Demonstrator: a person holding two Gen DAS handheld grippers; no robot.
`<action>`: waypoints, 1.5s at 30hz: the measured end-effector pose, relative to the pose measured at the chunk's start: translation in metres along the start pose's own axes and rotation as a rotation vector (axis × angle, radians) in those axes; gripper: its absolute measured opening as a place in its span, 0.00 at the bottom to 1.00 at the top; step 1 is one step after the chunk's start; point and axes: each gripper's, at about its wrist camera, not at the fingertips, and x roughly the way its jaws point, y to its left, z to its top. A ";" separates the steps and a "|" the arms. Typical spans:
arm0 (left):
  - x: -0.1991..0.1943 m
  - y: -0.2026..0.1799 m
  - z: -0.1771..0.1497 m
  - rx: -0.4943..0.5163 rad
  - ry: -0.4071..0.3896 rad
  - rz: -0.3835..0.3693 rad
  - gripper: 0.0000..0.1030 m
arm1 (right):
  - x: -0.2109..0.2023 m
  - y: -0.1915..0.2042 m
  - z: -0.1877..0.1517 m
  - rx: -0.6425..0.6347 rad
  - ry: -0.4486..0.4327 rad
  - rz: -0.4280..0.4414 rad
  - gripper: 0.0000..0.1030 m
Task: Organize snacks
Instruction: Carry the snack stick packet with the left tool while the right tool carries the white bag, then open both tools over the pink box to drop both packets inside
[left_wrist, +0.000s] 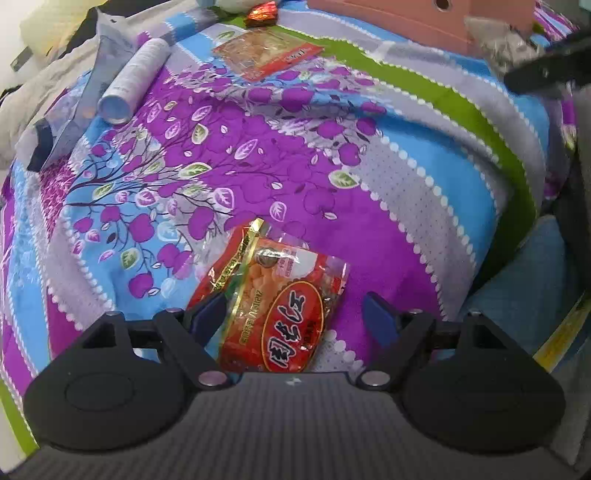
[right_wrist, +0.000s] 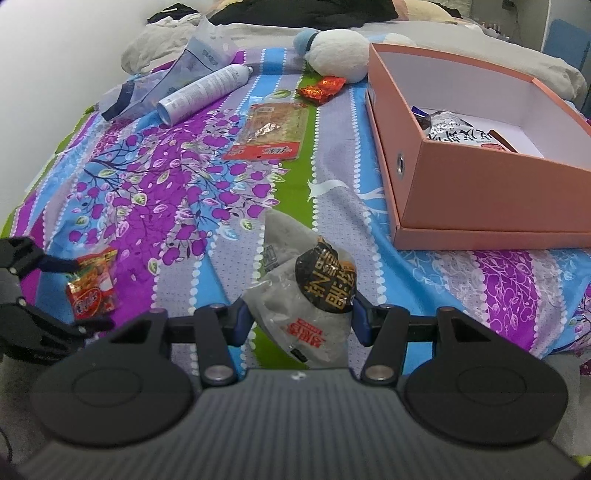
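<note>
My left gripper (left_wrist: 295, 314) is open around a red and orange snack packet (left_wrist: 273, 299) that lies on the patterned bedsheet; the left pad (left_wrist: 208, 310) touches its edge, the right pad (left_wrist: 380, 317) stands apart. The same packet (right_wrist: 92, 284) and gripper (right_wrist: 77, 295) show in the right wrist view. My right gripper (right_wrist: 301, 317) is shut on a grey snack bag with a black label (right_wrist: 310, 295), held above the sheet. A pink cardboard box (right_wrist: 480, 184) at the right holds a few snack bags (right_wrist: 454, 129).
A flat red and clear snack pack (right_wrist: 273, 133) and a small red wrapper (right_wrist: 321, 88) lie further back. A white spray can (right_wrist: 207, 92), plastic bags (right_wrist: 199, 59) and a plush toy (right_wrist: 336, 51) lie at the back. The bed edge runs along the left.
</note>
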 end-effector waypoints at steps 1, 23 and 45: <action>0.002 -0.001 -0.001 0.013 0.001 0.004 0.81 | 0.000 -0.001 0.000 0.001 0.000 -0.002 0.54; -0.033 0.027 0.005 -0.353 -0.116 -0.043 0.36 | -0.025 -0.008 0.006 0.012 -0.070 -0.013 0.54; -0.096 0.019 0.073 -0.676 -0.306 -0.109 0.11 | -0.074 -0.034 0.028 0.033 -0.200 -0.018 0.54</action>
